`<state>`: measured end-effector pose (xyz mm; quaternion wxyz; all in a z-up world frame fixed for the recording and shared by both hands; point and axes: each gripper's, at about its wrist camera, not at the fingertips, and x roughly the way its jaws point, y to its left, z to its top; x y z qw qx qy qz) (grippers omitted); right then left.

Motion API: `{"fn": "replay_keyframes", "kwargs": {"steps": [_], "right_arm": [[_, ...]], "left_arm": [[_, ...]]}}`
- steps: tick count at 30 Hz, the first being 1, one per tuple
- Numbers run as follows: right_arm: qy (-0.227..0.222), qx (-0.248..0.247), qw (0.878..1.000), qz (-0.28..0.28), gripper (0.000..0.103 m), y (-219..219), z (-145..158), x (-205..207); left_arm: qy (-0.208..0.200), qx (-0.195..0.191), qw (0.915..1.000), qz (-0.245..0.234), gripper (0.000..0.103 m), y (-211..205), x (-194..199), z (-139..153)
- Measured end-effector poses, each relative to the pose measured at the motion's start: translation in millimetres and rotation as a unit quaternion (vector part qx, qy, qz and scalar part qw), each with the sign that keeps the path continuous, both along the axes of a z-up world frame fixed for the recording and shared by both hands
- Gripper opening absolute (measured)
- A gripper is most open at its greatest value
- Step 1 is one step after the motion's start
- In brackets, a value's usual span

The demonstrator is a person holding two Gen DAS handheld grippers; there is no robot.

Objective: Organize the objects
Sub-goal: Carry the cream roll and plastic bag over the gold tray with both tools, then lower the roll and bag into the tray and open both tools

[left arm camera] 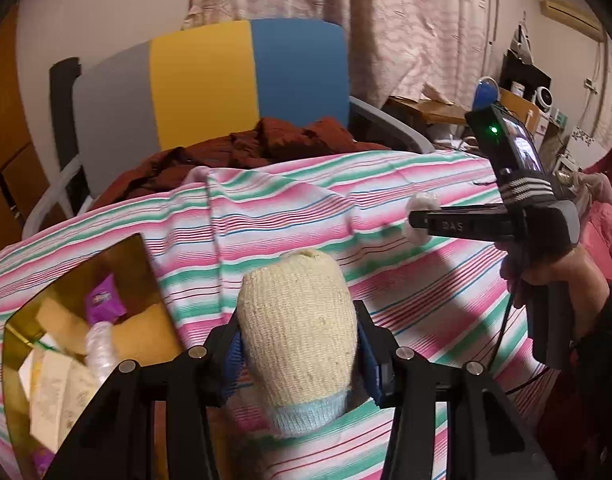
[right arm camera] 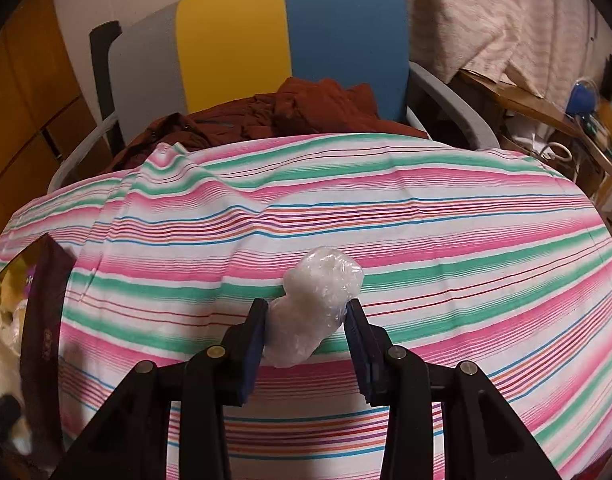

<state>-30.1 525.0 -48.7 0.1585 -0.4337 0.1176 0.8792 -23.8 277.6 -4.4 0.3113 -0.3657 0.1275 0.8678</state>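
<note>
Left gripper (left arm camera: 300, 354) clenched on a cream knit sock (left arm camera: 302, 332), centre-bottom of the left view, above the striped cloth (left arm camera: 385, 288). Gold box (left arm camera: 142, 280) at lower left, holding packets and a purple wrapper (left arm camera: 104, 298). Right gripper (right arm camera: 306, 332) grasps a clear plastic wad (right arm camera: 313, 308), centre of the right view, over the same cloth. Tricolour chair (right arm camera: 290, 40) with a rust garment (right arm camera: 306, 108) at top.
</note>
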Motion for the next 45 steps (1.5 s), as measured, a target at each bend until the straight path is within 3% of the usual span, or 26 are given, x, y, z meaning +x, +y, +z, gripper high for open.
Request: {"fn": "replay_keyframes", "kwargs": {"steps": [10, 19, 24, 31, 38, 42, 45], "right_arm": [[-0.003, -0.014, 0.999, 0.033, 0.04, -28, 4, 4], [-0.006, -0.009, 0.996, 0.089, 0.04, -80, 18, 0], [0.015, -0.019, 0.992, 0.127, 0.04, -121, 36, 1], [0.051, -0.036, 0.977, 0.205, 0.04, -196, 65, -3], [0.05, -0.055, 0.967, 0.242, 0.041, -259, 66, -41], [0.042, -0.07, 0.966, 0.246, 0.041, -281, 62, -68], [0.03, -0.055, 0.969, 0.24, 0.049, -294, 59, -80]], "left_arm": [[0.017, 0.005, 0.9995, 0.028, 0.049, -43, 5, 14], [0.008, 0.016, 0.9982, 0.058, 0.049, -85, 1, 16], [0.001, 0.031, 0.9965, 0.078, 0.049, -117, 0, 17], [-0.005, 0.055, 0.9875, 0.148, 0.049, -195, 0, 22], [-0.011, 0.067, 0.9753, 0.21, 0.049, -255, 9, 16], [-0.011, 0.068, 0.9774, 0.2, 0.049, -251, 13, 12], [-0.009, 0.061, 0.9805, 0.187, 0.049, -243, 14, 10]]}}
